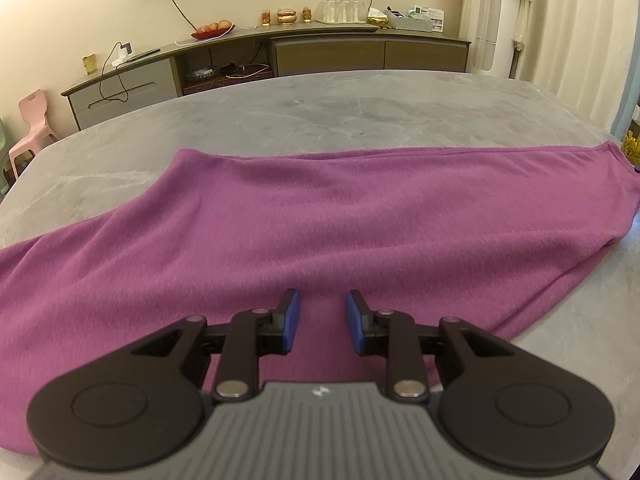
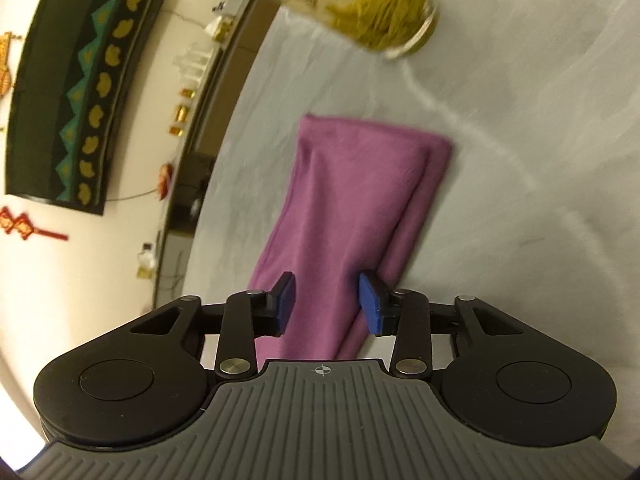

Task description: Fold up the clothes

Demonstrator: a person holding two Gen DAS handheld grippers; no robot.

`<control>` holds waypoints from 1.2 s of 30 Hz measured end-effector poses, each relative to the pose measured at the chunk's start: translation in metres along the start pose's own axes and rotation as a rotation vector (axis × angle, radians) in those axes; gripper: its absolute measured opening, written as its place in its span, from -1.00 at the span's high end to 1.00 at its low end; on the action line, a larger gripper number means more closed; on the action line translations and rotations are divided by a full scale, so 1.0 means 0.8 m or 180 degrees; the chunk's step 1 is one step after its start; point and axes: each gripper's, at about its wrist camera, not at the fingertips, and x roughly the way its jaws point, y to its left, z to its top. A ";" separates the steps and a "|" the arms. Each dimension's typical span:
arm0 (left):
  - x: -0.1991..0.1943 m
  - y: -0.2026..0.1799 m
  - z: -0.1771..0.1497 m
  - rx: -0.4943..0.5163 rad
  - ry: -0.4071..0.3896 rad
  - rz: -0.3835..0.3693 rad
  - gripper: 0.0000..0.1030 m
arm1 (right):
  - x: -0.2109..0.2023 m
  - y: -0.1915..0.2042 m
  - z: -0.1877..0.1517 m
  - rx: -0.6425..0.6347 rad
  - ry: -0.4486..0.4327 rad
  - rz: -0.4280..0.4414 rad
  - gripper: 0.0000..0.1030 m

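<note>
In the left wrist view, a pink chair (image 1: 31, 120) stands at the far left, at about nine o'clock, beyond the edge of the grey marble table (image 1: 320, 108). Behind the table a long sideboard (image 1: 248, 60) runs along the wall, with a red plate of fruit (image 1: 212, 30) toward eleven o'clock, a cluster of upturned glasses (image 1: 342, 10) near twelve, and a tissue box (image 1: 378, 17) just right of them. The purple garment (image 1: 320, 216) lies flat across the table from the left edge to the right, folded into a long band whose narrower end reaches two o'clock. The left gripper (image 1: 322, 318) sits at six o'clock over the near part of the cloth, its blue pads (image 1: 291, 316) a narrow gap apart with only flat fabric showing between them; nothing is pinched. In the right wrist view, which is rolled sideways, a dark wall hanging (image 2: 76, 84) fills nine to ten o'clock, and the sideboard runs up beside it. The same purple garment (image 2: 360, 200) stretches from the centre up toward one o'clock, its doubled edge visible along the right side. A glass jar of yellow stuff (image 2: 368, 4) stands on the table (image 2: 540, 160) at twelve o'clock, well apart from the cloth. The right gripper (image 2: 328, 304) at six o'clock has its fingers moderately spread, above the cloth's near end, gripping nothing.
</note>
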 end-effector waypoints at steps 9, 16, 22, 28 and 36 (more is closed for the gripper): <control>-0.001 -0.003 0.000 0.0036 0.0017 0.0033 0.48 | 0.013 0.018 0.026 -0.0390 -0.0485 -0.0325 1.00; -0.002 -0.010 0.000 0.0078 0.0019 0.0117 0.49 | -0.004 0.020 0.029 -0.0396 -0.0603 -0.0473 0.80; -0.020 -0.023 0.010 -0.0026 -0.0191 -0.0096 0.50 | -0.030 0.019 0.037 -0.0706 -0.0974 -0.0896 0.22; -0.023 -0.094 0.043 0.0054 -0.0385 -0.0974 0.49 | -0.009 0.040 0.032 -0.1080 -0.0891 -0.0837 -0.04; 0.051 -0.200 0.061 0.0503 0.0019 -0.1027 0.48 | 0.004 0.058 0.010 -0.1678 -0.0717 -0.1151 1.00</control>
